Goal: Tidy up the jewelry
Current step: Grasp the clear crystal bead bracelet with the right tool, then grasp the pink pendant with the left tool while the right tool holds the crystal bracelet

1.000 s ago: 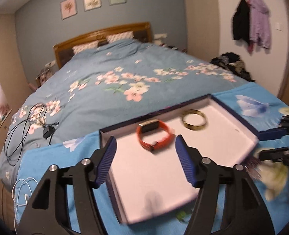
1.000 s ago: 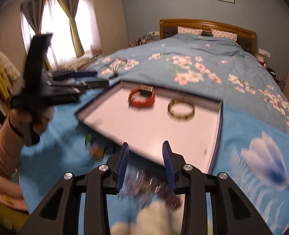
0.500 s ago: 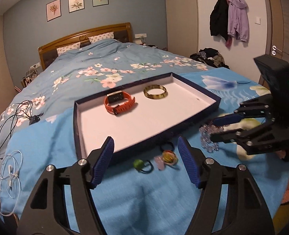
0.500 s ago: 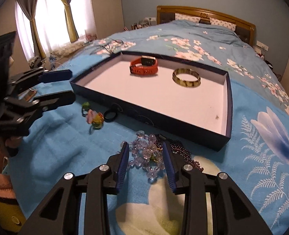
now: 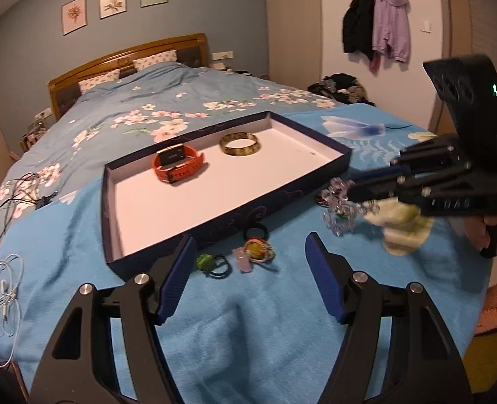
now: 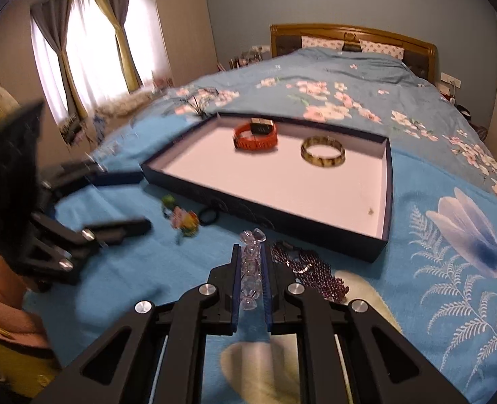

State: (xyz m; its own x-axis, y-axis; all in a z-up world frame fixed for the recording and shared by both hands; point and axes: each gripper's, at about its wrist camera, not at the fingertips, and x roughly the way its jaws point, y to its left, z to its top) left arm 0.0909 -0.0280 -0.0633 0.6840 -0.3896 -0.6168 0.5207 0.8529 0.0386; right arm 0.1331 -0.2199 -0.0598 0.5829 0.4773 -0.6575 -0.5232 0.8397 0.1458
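- The right tool (image 6: 250, 269) is clenched on the crystal bracelet (image 6: 252, 262); its jaws have just been closing, and the clear beads sit pinched between the blue pads at lower centre of the right wrist view.
- The crystal bracelet reads as a strung loop of hard, smooth beads: light, limp along the string, and likely slippery on each bead. A grip across several beads at once, as shown, should hold better than a grip on one bead.
- The free part of the loop will probably hang and swing when lifted; a slow carry is advisable.
- The left tool (image 5: 248, 269) is released and holds nothing; it hovers above the hair ties (image 5: 235, 257) on the bed (image 5: 248, 320), low in the left wrist view.
- The hair ties are likely soft, light and elastic; a pinch on the band, not the charm, suits them.
- The tray (image 5: 329, 168) lies at frame centre and holds the orange band (image 5: 178, 167) and the bangle (image 5: 240, 143).
- Right wrist view only: the dark red beads (image 6: 312, 269) lie just right of the right tool, and the pad contact on the crystal beads is plain.
- Left wrist view only: the right tool appears from the side at right of frame, with crystal beads dangling blurred below its tip.
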